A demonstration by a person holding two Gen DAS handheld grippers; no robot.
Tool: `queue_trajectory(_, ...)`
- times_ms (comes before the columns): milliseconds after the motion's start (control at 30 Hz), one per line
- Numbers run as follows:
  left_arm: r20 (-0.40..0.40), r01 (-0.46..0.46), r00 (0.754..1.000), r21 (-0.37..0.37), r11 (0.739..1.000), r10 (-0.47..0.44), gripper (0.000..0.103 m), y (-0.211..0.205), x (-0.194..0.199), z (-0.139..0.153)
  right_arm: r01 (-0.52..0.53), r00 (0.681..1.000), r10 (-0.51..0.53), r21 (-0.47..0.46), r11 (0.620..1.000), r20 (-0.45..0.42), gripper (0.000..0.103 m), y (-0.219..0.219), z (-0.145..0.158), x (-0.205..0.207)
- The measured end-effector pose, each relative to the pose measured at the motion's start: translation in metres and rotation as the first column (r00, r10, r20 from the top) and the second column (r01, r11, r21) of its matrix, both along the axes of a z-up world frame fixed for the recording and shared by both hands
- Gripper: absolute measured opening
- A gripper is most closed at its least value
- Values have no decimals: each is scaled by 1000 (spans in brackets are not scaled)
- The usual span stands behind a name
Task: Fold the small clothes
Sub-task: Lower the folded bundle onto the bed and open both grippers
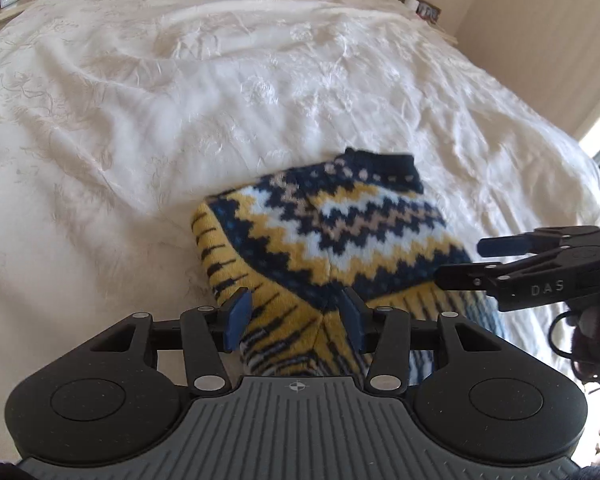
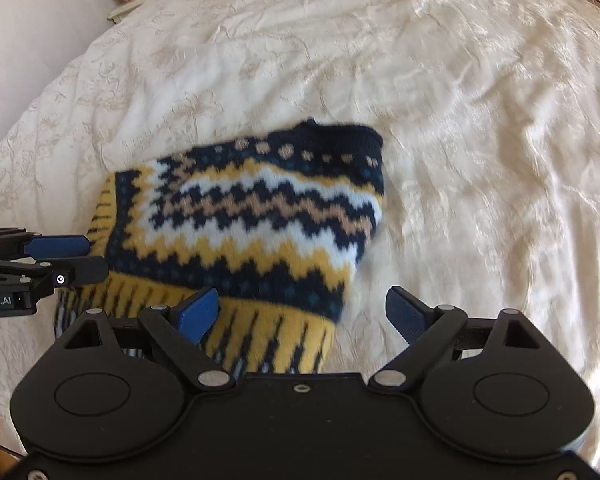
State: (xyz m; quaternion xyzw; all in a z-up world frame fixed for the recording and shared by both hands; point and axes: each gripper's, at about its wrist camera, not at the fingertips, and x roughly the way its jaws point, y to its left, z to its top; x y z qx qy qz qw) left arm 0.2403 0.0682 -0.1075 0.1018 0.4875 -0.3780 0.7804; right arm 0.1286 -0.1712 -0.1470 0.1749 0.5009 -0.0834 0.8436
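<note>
Left gripper (image 1: 296, 314) and right gripper (image 2: 302, 312) both agape — empty — over patterned sweater (image 2: 244, 216).

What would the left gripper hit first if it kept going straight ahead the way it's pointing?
Most likely the patterned knit sweater: the left gripper is open with the yellow hem between its fingers, so it is probably already at the fabric, though height above it is unclear.

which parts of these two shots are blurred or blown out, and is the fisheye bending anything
Left wrist view: the sweater is slightly soft, the window strip at far right is blown out, and the bedspread bows outward. Right wrist view: the sweater's right edge smears with motion blur, bright sun washes out the bedspread's right side, and dark corners vignette the frame.
</note>
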Motion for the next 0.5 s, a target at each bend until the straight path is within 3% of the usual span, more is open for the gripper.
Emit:
queue_trajectory(67,0,-21,1000,47,999,21,51,4,-2,-15,17,1000,-17,6,1000,-25,102,-1,-10,-10)
queue_trajectory(133,-29,-45,998,50,998,47,69,9,4,-24,60,997,-59,36,998,-41,102,-7,-19,-19)
queue_trajectory(200,-38,-64,997,51,997,66,76,12,9,-26,88,996,-86,63,994,-39,102,-10,-22,-22)
queue_trajectory(300,-22,-63,998,56,996,64,77,11,9,-20,82,996,-81,54,995,-27,102,-10,-15,-21)
queue_trajectory(500,11,-132,991,8,991,132,78,19,-6,13,41,993,-42,11,999,111,102,-3,28,-38)
